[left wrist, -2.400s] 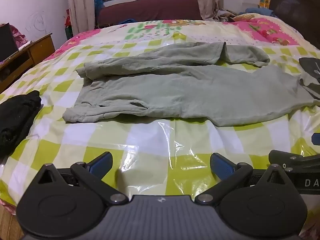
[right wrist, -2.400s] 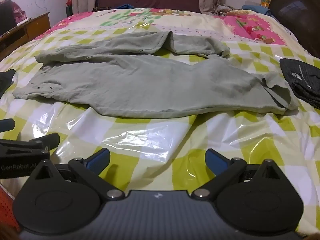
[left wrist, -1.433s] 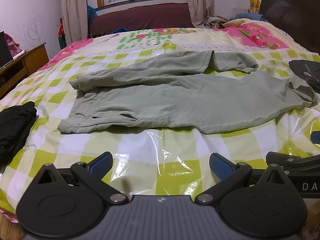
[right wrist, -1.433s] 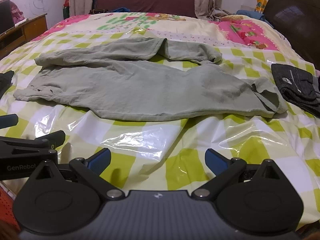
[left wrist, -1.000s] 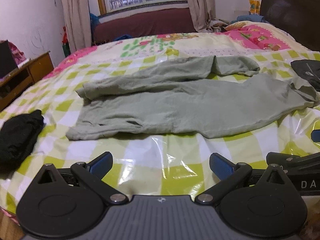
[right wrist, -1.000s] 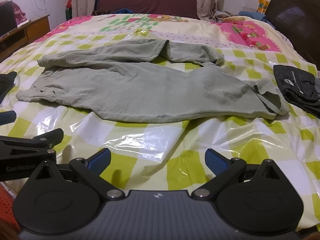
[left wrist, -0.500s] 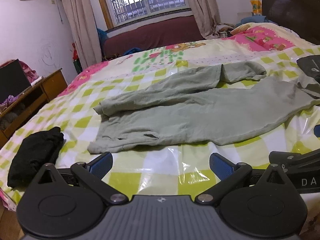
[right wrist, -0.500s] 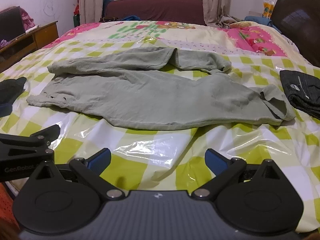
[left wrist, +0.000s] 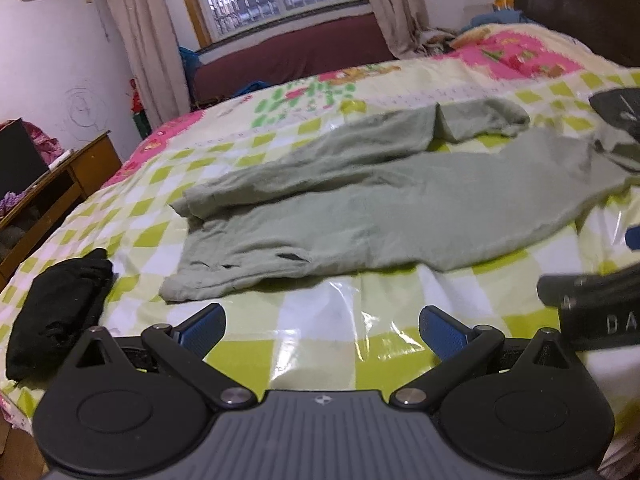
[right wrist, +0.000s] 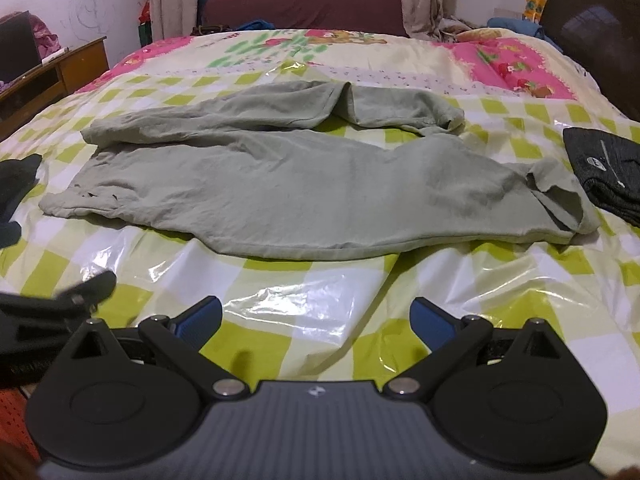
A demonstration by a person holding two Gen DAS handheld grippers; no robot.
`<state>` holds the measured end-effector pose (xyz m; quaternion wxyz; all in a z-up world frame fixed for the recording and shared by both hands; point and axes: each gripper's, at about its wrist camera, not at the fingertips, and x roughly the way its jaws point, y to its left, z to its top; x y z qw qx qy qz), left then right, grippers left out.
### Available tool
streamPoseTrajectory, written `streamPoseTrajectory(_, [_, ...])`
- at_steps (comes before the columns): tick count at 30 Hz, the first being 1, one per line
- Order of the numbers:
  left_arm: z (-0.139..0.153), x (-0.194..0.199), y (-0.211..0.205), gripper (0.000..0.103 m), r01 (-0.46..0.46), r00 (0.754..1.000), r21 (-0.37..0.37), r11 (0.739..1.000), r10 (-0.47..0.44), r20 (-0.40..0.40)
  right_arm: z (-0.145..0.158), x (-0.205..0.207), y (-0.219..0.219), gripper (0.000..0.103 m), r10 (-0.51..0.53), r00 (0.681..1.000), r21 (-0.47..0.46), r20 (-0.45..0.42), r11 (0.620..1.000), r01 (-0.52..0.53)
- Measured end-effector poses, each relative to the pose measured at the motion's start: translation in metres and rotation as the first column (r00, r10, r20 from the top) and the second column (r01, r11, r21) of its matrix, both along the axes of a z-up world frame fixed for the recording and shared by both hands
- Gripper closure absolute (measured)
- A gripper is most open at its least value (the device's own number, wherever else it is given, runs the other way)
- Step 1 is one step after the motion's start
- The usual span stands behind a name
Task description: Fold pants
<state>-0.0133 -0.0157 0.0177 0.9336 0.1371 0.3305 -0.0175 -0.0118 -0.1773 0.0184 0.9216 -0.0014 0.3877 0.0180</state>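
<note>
Grey-green pants (left wrist: 360, 208) (right wrist: 304, 192) lie spread across the bed, waist end at the left and leg ends at the right. The far leg is bent back on itself near its end. My left gripper (left wrist: 320, 330) hovers open over the plastic-covered bedspread, short of the pants' near edge, nothing between its blue pads. My right gripper (right wrist: 316, 320) is open too, above the sheet in front of the pants' middle. Each gripper's black body shows at the edge of the other's view.
A black folded garment (left wrist: 56, 308) lies at the bed's left edge. A dark grey folded garment (right wrist: 604, 168) sits at the right, beside the pants' leg ends. A wooden desk (left wrist: 52, 196) stands left of the bed; a dark headboard (right wrist: 592, 32) is at the right.
Both grippers have risen and tilted up, so more of the room and window shows. The left view has swung rightward. The pants have not moved, and both grippers stay open.
</note>
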Motion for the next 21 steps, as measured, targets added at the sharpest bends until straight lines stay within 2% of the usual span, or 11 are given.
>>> streamPoseTrajectory(9, [-0.011, 0.008, 0.001, 0.0, -0.008, 0.999, -0.012, 1.0, 0.007, -0.034, -0.015, 0.002, -0.003, 0.003, -0.012, 0.999, 0.003, -0.046, 1.0, 0.012])
streamPoseTrajectory(13, [-0.016, 0.01, -0.001, 0.0, -0.007, 0.998, -0.015, 1.0, 0.006, -0.058, -0.022, 0.002, -0.01, 0.003, -0.022, 0.997, 0.032, -0.079, 0.999, 0.025])
streamPoseTrajectory(17, [-0.015, 0.013, -0.007, 0.0, 0.027, 0.998, -0.008, 1.0, -0.027, -0.05, -0.018, 0.007, -0.019, 0.003, -0.044, 0.997, 0.05, -0.061, 0.998, 0.048])
streamPoseTrajectory(21, [-0.009, 0.028, -0.007, 0.0, 0.027, 0.999, -0.047, 0.999, -0.029, -0.046, -0.01, 0.016, -0.043, 0.003, -0.116, 0.992, 0.082, -0.047, 0.989, 0.119])
